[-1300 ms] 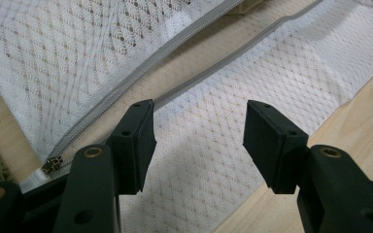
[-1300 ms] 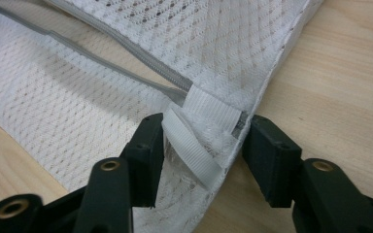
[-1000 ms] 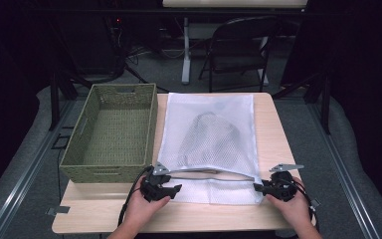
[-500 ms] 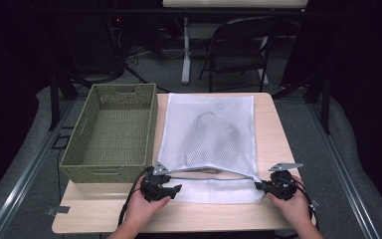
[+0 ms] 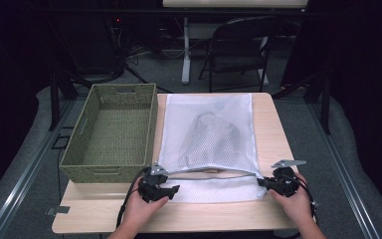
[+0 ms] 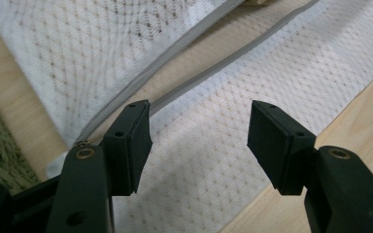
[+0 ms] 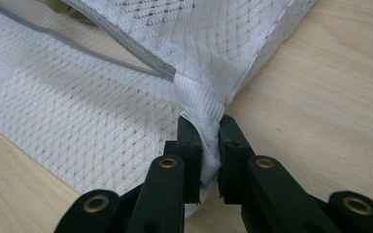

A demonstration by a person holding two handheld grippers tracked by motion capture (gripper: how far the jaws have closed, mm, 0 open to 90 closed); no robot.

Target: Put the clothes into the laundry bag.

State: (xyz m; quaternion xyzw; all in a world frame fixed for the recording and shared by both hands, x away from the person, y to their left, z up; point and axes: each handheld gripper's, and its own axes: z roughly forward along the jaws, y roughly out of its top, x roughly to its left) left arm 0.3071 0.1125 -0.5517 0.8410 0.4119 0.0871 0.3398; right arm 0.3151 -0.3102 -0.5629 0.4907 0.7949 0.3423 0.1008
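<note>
Right gripper (image 7: 206,160) pinches the white corner tab of the mesh laundry bag (image 5: 206,144), anchoring it flat on the table (image 5: 268,219) beside the basket (image 5: 112,134), while the left gripper (image 6: 199,145), jaws spread and just widened, hovers near the zipper (image 6: 175,53), presumably to work it.

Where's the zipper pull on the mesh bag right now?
In the left gripper view the zipper pull sits at the bag's corner, just beside the left tool's near pad, at the end of the open mesh bag nearest the green basket.

1 mesh bag (image 5: 206,134), 1 basket (image 5: 110,134), 1 chair (image 5: 238,52), 2 grippers.
</note>
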